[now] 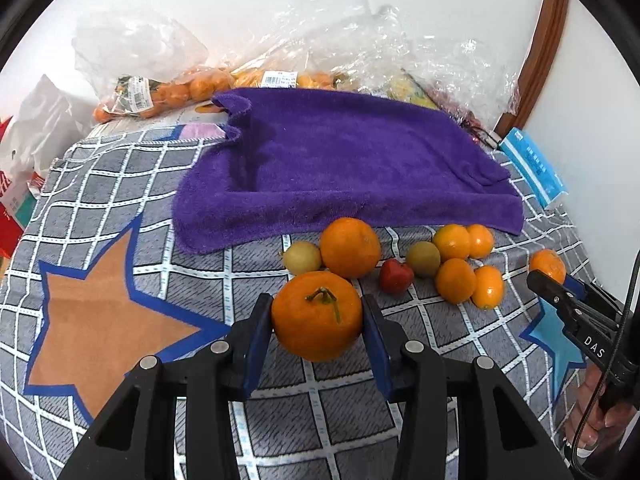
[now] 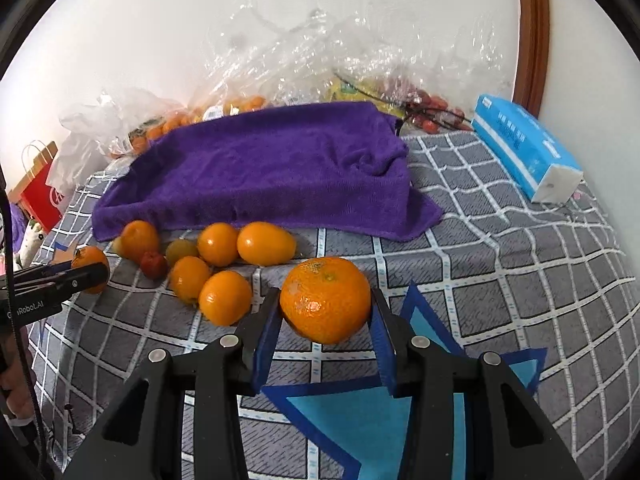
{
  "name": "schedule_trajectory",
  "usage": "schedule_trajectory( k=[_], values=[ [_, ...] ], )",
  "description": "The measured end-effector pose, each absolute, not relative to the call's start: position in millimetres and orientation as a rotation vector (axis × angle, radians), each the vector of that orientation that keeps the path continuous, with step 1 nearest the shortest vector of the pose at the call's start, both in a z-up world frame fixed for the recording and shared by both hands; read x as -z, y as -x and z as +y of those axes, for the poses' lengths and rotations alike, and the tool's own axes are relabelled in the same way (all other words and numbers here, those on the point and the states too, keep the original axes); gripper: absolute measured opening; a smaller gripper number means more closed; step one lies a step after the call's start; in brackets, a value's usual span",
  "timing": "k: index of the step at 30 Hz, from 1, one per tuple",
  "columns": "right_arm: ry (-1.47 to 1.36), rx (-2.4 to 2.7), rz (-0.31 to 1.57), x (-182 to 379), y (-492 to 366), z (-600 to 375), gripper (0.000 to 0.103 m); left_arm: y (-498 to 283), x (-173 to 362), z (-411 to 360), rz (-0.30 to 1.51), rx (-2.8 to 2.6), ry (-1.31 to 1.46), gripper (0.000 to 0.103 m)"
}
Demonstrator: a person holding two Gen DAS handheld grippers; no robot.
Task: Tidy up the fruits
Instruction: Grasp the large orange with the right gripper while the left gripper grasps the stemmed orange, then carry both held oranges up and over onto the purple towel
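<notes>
Left gripper (image 1: pixel 317 316) clamps a smooth stemmed orange (image 1: pixel 317 315); right gripper (image 2: pixel 325 306) clamps a blotchy tangerine (image 2: pixel 325 300), both above the checked cloth's (image 2: pixel 500 280) middle, near loose fruits (image 2: pixel 208 268)

Home room: star-patterned bedspread (image 1: pixel 120 208), tissue pack (image 2: pixel 524 152), shopping bags (image 1: pixel 36 132), wooden door frame (image 2: pixel 530 32).

Purple towel (image 1: pixel 344 168) — blue tissue pack (image 2: pixel 524 152) beside

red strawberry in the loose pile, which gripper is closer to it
Left. The left gripper sits just in front of the strawberry; the right gripper is farther off, past the pile's other side.
</notes>
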State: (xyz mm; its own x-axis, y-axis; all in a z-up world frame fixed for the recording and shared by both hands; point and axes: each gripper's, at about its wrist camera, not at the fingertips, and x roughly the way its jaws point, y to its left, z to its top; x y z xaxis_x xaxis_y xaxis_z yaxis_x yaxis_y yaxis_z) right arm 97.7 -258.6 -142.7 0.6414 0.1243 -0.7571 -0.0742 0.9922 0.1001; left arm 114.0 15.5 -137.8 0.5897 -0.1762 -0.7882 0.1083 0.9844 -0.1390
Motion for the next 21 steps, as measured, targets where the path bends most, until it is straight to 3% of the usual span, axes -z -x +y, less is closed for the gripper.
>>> schedule_trajectory(
  k=[21],
  values=[
    [-0.033, -0.157, 0.721, 77.3, -102.6, -246.0, 0.042, -118.5, 85.4, 49.2, 0.830, 0.100, 0.171, 0.042]
  ],
)
